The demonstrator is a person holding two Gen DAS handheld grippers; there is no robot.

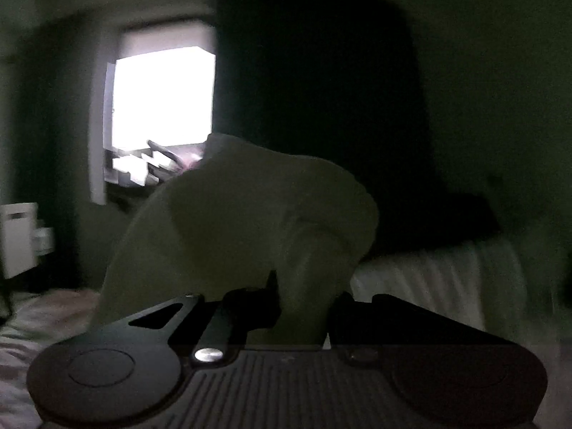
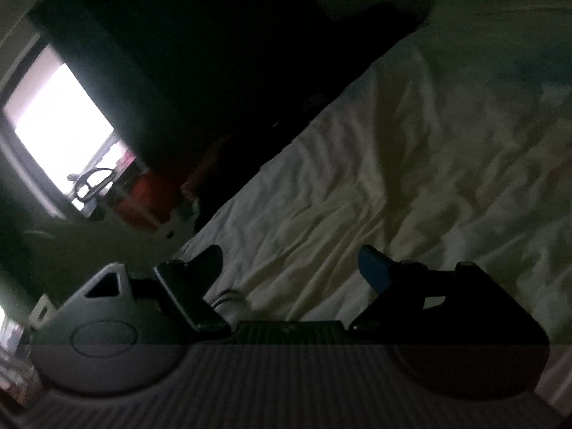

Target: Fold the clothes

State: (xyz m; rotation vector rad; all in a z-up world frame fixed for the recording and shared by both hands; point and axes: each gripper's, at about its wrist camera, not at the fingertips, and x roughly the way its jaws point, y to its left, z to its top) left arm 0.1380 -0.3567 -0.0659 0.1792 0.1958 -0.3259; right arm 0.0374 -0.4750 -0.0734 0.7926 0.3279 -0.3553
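The room is dim, lit only by a bright window at the far left, with a tall dark curtain or panel beside it. A bed covered in a rumpled white sheet fills most of the right wrist view, its creases running in all directions. In the left wrist view the same pale bedding shows low on the right, with a dark pillow-like shape lying above it.

The garment, a pale, bunched piece of cloth whose kind I cannot make out, rises as a hump straight ahead of the left gripper. Its two fingers are drawn close together with a fold of that cloth pinched between them.

The right gripper hangs over the sheet with its fingers spread wide apart and nothing between them; one dark pad is on the left, a bluish one on the right. Small clutter on the windowsill is too blurred to identify.
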